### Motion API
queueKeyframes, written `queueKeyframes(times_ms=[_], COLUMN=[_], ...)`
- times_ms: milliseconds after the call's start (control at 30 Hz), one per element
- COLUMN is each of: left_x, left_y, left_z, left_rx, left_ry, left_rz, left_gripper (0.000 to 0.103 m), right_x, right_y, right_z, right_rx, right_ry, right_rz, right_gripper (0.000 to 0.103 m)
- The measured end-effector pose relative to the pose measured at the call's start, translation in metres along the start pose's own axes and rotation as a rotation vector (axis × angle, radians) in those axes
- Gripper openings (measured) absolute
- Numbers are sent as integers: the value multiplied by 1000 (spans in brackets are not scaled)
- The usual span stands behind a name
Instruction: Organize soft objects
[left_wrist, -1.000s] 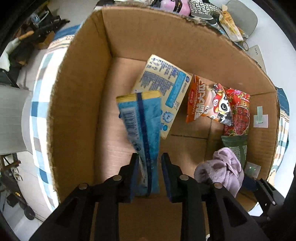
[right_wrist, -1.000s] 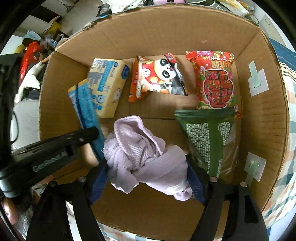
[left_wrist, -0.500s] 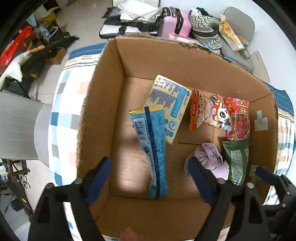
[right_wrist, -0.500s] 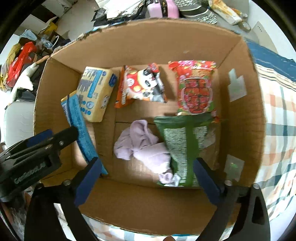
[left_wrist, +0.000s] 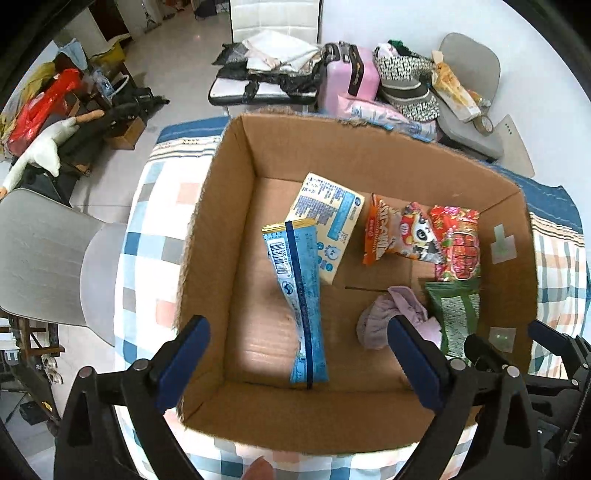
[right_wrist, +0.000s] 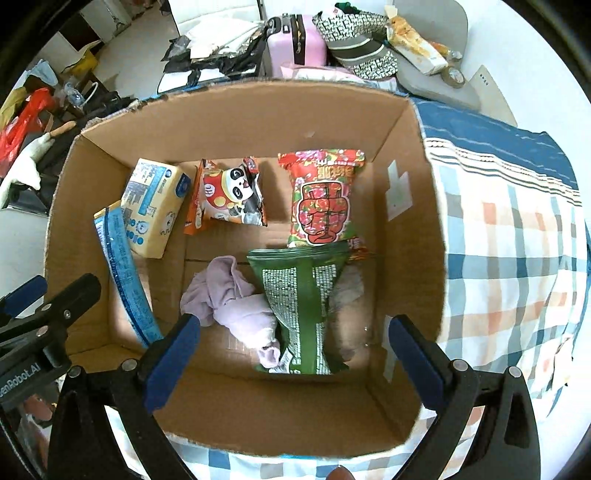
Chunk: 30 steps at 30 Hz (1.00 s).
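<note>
An open cardboard box (left_wrist: 229, 206) (right_wrist: 406, 229) holds soft items. A blue packet (left_wrist: 301, 295) (right_wrist: 122, 273) lies at its left, next to a yellow tissue pack (left_wrist: 328, 225) (right_wrist: 155, 206). An orange panda snack bag (left_wrist: 399, 236) (right_wrist: 229, 199), a red bag (left_wrist: 458, 240) (right_wrist: 321, 195) and a green bag (left_wrist: 456, 314) (right_wrist: 303, 306) lie further right. A crumpled lilac cloth (left_wrist: 384, 314) (right_wrist: 229, 295) rests beside the green bag. My left gripper (left_wrist: 299, 365) and right gripper (right_wrist: 291, 358) hover above the box, both open and empty.
The box sits on a checked blue, white and orange cloth (left_wrist: 155, 236) (right_wrist: 509, 236). A grey chair (left_wrist: 48, 258) stands to the left. A pink suitcase (left_wrist: 351, 79), bags and clutter lie on the floor beyond the box.
My left gripper let go of the blue packet and my right gripper let go of the lilac cloth. Both opened wide and rose above the box.
</note>
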<state>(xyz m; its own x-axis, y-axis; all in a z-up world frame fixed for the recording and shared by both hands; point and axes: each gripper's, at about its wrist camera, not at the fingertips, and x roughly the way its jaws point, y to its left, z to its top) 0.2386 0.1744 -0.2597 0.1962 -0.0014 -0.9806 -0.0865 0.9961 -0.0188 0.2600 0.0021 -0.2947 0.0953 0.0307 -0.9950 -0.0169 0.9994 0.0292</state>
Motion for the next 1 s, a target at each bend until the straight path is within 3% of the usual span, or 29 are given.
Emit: queueKeyframes(times_ms=[333, 733, 1000], left_x=[-80, -211, -254], left_y=[-7, -19, -20], left_z=[-26, -88, -118], left_rx=[19, 36, 44], left_ry=[-132, -297, -326], left_rz=[21, 4, -8], left_gripper=[98, 98, 98], right_x=[-61, -213, -286], right_y=[-11, -23, -27], right_z=[-28, -105, -153], right_rx=[8, -4, -4], right_ry=[-89, -317, -422], right_rz=[20, 37, 37], right_gripper=[103, 103, 103])
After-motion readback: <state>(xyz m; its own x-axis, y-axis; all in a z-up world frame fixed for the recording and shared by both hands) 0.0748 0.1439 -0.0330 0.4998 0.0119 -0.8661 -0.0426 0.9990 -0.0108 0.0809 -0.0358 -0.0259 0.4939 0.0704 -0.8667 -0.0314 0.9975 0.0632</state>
